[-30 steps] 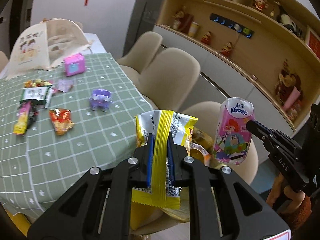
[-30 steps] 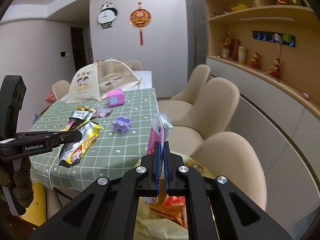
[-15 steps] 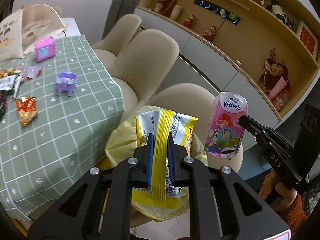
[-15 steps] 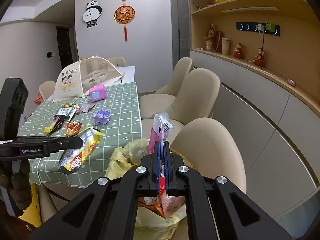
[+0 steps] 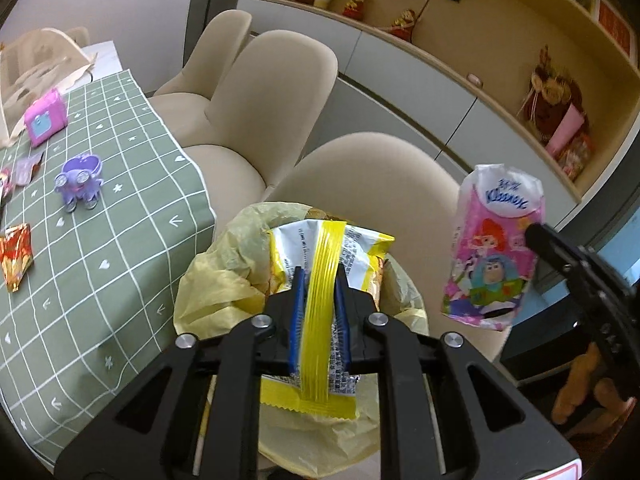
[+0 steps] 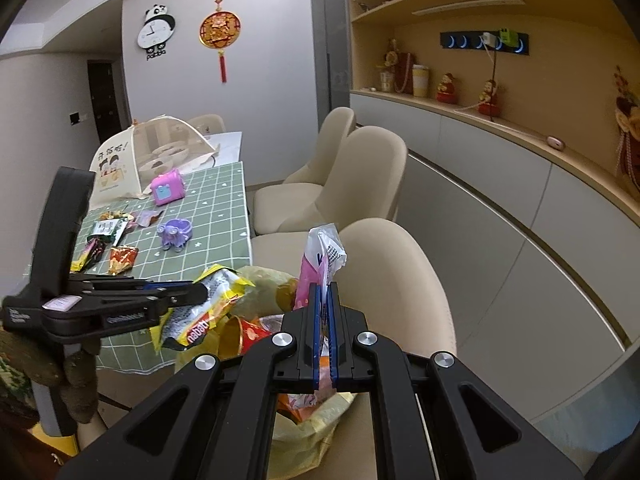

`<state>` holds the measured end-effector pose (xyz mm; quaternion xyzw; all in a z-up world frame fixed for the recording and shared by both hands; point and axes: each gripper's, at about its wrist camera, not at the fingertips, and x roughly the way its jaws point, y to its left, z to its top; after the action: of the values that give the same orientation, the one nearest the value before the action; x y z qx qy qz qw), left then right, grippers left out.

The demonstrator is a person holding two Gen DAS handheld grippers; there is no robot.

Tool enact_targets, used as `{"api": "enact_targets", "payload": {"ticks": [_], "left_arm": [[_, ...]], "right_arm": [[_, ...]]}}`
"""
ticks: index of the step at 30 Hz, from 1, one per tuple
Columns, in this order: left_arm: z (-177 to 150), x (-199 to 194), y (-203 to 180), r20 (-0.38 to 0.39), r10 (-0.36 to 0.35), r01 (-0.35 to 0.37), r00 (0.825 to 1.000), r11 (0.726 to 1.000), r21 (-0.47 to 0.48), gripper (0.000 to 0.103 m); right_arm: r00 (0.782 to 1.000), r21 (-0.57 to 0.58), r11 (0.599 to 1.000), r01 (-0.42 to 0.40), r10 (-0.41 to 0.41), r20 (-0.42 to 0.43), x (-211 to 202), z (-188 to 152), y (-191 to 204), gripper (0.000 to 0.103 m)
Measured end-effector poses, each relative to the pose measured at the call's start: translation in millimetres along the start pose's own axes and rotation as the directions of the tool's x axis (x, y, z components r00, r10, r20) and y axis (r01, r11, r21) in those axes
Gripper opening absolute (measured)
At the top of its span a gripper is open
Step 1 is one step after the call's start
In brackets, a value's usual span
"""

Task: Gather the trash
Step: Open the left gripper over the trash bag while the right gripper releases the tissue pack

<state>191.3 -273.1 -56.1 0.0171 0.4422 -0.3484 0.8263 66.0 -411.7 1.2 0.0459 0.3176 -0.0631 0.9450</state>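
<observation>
L gripper (image 5: 319,316) is clamped on a yellow snack wrapper (image 5: 326,264): the wrapper's ribbed centre seam runs straight btwn the two blue pads, its top fanning out above the fingertips and its bottom edge hanging below them. Seen from the R wrist cam, the same wrapper (image 6: 202,312) sticks out sideways past the L fingertips, red "nabati" logo facing down. R gripper (image 6: 325,320) is pinched tight on a pink Kleenex tissue pack (image 6: 320,264), held edge-on w/ its crumpled top poking up above the pads; from the L cam the tissue pack (image 5: 494,248) hangs flat-side on, gripped at its right edge. Both items sit over/near the mouth of a yellow trash bag (image 5: 224,292), which rests on a beige chair (image 5: 372,176) beside the table; more wrappers show inside the bag in the R view. Wrapper is directly above the bag opening; tissue pack is off to its right, apart from the wrapper. On the green checked tablecloth (image 5: 120,240) lie a red-orange wrapper (image 5: 16,256), a purple toy (image 5: 80,180) and a pink box (image 5: 44,118).
</observation>
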Motion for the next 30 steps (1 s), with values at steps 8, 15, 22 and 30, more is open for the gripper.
{"api": "enact_targets", "payload": {"ticks": [8,15,22,30], "left_arm": [[0.8,21.8,-7.5,-0.033,-0.023,0.023,0.999,1.000,0.014,0.027],[3.6,18.3,6.0,-0.027,-0.058,0.057,0.998,0.998,-0.034,0.046],[-0.8,-12.4,49.6,0.009,-0.024,0.025,1.000,0.991,-0.134,0.046],[-17.5,-60.0,95.5,0.044,0.028,-0.017,0.999,0.975,-0.221,0.046]], "right_arm": [[1.000,0.027,0.999,0.021,-0.021,-0.014,1.0,-4.0,-11.3,0.006],[1.000,0.037,0.999,0.004,-0.004,-0.018,4.1,-5.4,-5.8,0.006],[0.996,0.035,0.995,-0.093,0.093,-0.009,15.5,-0.2,18.6,0.006],[0.975,0.014,0.985,-0.172,0.172,-0.140,81.0,-14.8,60.3,0.006]]}}
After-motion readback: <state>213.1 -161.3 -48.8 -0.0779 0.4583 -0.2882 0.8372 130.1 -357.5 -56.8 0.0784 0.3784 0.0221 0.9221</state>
